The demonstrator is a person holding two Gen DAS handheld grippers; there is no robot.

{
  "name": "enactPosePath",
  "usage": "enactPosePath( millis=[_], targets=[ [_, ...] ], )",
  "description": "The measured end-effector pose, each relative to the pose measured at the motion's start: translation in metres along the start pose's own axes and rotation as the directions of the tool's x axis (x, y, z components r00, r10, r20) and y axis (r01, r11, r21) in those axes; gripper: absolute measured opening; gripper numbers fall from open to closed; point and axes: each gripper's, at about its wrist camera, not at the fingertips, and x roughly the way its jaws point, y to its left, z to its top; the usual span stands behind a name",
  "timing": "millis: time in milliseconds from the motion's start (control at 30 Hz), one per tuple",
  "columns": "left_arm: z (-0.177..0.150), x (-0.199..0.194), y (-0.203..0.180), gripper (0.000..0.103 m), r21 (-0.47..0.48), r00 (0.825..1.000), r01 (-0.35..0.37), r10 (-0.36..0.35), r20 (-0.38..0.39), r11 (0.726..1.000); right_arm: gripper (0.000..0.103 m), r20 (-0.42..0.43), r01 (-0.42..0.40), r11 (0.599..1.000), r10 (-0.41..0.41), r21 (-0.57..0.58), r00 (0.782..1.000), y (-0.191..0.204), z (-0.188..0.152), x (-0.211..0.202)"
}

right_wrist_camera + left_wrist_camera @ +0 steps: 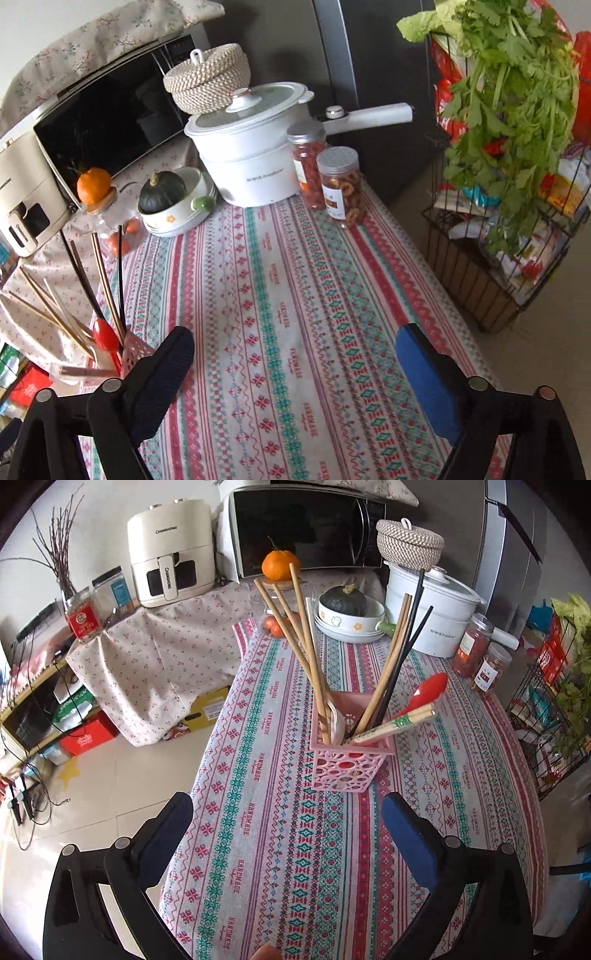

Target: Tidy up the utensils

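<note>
**Utensil holder loaded; both grippers spread and empty**

Left wrist view: The left gripper (288,808) occupies the bottom of the frame with its fingers spread wide. Nothing sits between the blue pads (406,843). Both fingers hang above the tablecloth (266,849).

The pink holder (347,757) stands upright at frame centre, just beyond the fingertips and apart from them. It contains:
- bamboo chopsticks (303,642), leaning toward the upper left;
- black chopsticks (410,635), leaning toward the upper right;
- a red spoon (428,692), bowl end up, tilted right;
- a printed chopstick pair (395,723), lying low across the right rim;
- a white spoon (336,720), mostly hidden inside.

Behind the holder, at upper centre, stand a bowl with a squash (347,602) and a white pot (432,613).

Right wrist view: The right gripper (293,339) occupies the bottom of the frame, fingers likewise spread with nothing between them, above bare tablecloth (288,295). The holder (135,350) appears at lower left, just beside the left finger; contact cannot be determined. Two jars (338,184) stand right of the pot (251,147) at upper centre.
</note>
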Motion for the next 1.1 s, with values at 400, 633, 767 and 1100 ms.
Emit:
enactPosePath(
  millis=[400,633,767,1100],
  targets=[
    [-0.01,-0.05,-0.021,0.103,0.033,0.994,0.094,-0.096,0.053,0.995,0.102,0.05,0.027,0.986,-0.019,-0.167,0.999,0.005,-0.016,-0.044],
    [-0.009,-0.06,-0.025,0.103,0.038,0.99,0.118,-0.12,0.068,0.992,0.102,0.037,0.029,0.977,-0.021,-0.21,0.999,0.014,-0.023,-0.044],
    [-0.009,-0.06,-0.025,0.103,0.041,0.99,0.12,-0.123,0.068,0.992,0.102,0.03,0.028,0.975,-0.021,-0.219,0.999,0.017,-0.025,-0.041],
    [-0.009,-0.058,-0.022,0.103,0.042,0.99,0.12,-0.122,0.066,0.992,0.102,0.013,0.022,0.971,-0.019,-0.237,1.0,0.025,-0.029,-0.035]
  ],
)
